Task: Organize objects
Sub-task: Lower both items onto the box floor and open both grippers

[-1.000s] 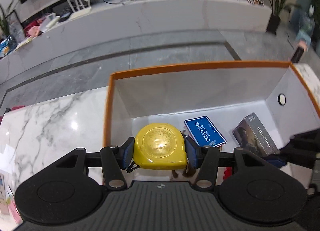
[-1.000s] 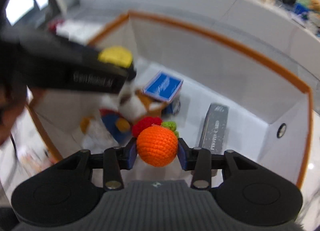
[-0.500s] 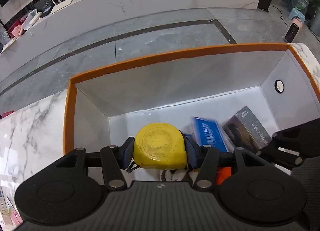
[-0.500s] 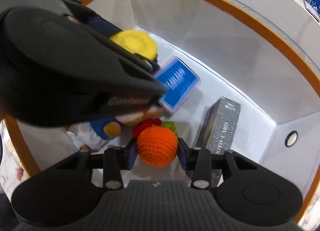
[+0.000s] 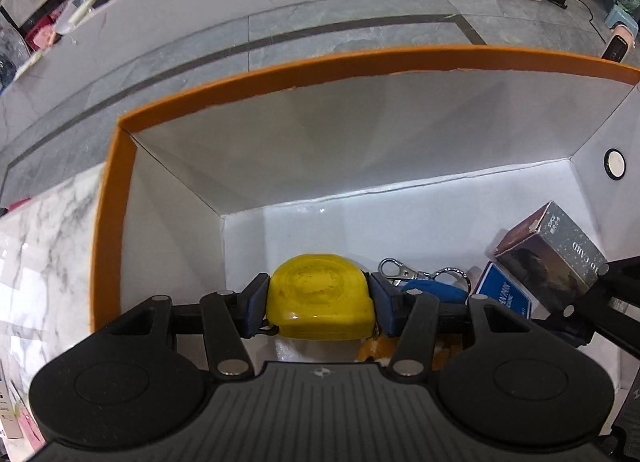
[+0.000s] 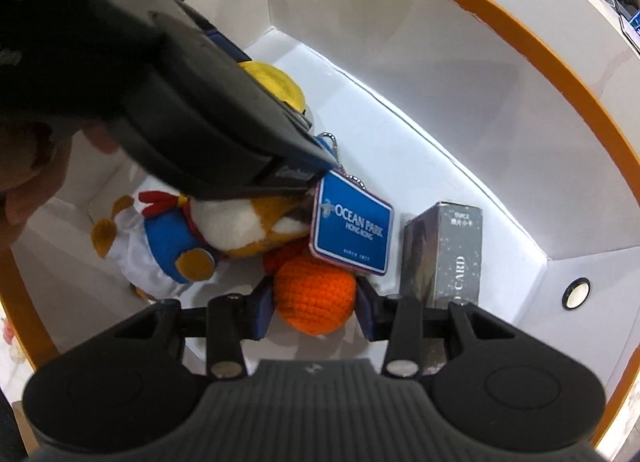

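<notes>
Inside the box: plush toy at left, tag in the middle, card pack at right; ball in front, prob. touching the tag.

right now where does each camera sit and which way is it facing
Left wrist: on the left gripper, facing steeply down into the orange-rimmed box; its fingers clamp a yellow tape measure.
Right wrist: on the right gripper, looking down into the box; its fingers grip an orange crochet ball.
Both show the blue tag and the card box.
</notes>
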`<state>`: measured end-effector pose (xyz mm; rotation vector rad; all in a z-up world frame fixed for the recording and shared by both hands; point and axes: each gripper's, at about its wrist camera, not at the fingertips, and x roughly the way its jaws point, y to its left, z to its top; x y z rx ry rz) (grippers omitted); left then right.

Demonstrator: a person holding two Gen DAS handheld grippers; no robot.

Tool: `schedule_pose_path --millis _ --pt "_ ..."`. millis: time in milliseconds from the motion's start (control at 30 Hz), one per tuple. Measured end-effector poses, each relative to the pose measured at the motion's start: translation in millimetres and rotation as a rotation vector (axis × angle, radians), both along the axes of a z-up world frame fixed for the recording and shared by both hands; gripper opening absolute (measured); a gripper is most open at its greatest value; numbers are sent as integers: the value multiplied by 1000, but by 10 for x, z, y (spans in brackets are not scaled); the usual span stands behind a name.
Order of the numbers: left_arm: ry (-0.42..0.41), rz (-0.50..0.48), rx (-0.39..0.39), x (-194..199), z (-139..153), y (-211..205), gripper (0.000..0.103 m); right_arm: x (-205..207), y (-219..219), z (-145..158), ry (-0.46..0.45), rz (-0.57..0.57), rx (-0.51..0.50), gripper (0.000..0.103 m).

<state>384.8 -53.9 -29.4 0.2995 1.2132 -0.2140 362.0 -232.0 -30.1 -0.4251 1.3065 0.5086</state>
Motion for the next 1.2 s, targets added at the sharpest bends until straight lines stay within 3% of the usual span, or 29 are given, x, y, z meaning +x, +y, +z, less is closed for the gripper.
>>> schedule_pose_path --millis 100,333,433,733,800,967,1167,1200 --pt "28 11 -37 26 9 62 63 1 -48 2 11 2 1 45" --pt "80 3 -58 67 44 116 68 -20 -184 61 -3 7 1 67" --pt "81 10 -67 85 92 122 68 -32 -273 119 -22 3 12 70" --pt "10 -5 -99 -15 350 28 78 -143 -615 502 -119 -35 103 77" --pt "-24 -3 -88 -81 451 28 89 -213 -695 598 -141 -43 112 77" --pt "-125 22 -65 -310 702 58 90 -444 -854 831 -197 -60 141 78" --pt "-173 50 -86 -605 915 177 90 -750 -956 1055 -242 -81 139 78" --pt "-180 50 -86 -654 942 190 90 -854 -654 1059 -246 -84 139 79"
